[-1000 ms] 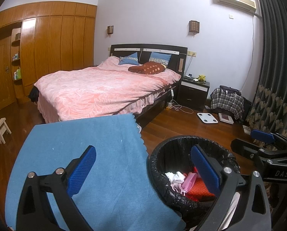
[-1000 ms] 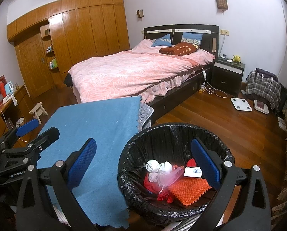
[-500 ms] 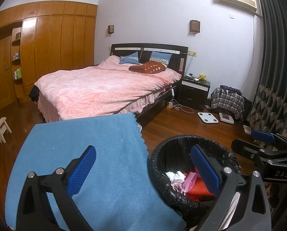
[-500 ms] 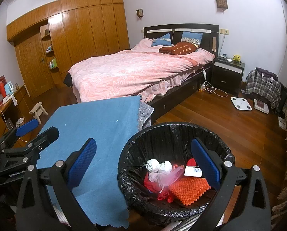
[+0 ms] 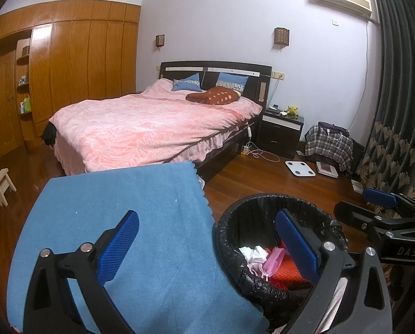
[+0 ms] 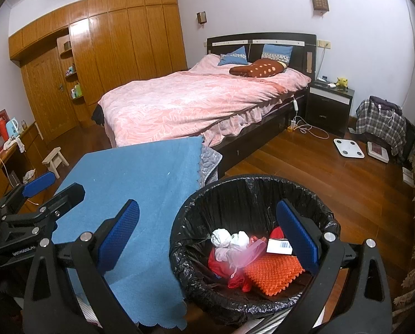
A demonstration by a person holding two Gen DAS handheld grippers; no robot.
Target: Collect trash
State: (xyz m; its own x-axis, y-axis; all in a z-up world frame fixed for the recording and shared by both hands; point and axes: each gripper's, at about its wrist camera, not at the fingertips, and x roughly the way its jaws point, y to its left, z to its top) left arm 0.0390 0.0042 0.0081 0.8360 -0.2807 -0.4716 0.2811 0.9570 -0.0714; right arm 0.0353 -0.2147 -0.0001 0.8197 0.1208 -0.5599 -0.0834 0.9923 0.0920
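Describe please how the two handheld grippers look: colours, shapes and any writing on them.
Both grippers are alike. The left gripper and the right gripper have black, angular frames with triangular cut-outs and silver round bolts. Each finger carries a long blue pad with a fine grid texture. White lettering is printed on the black body: "DAS" reads on the right gripper in the left wrist view. No cables or sleeves are visible.

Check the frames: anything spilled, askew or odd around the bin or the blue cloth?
Nothing spilled. The trash sits inside the black-lined bin, which stands upright beside the blue cloth. Both the left gripper and right gripper are open and empty.
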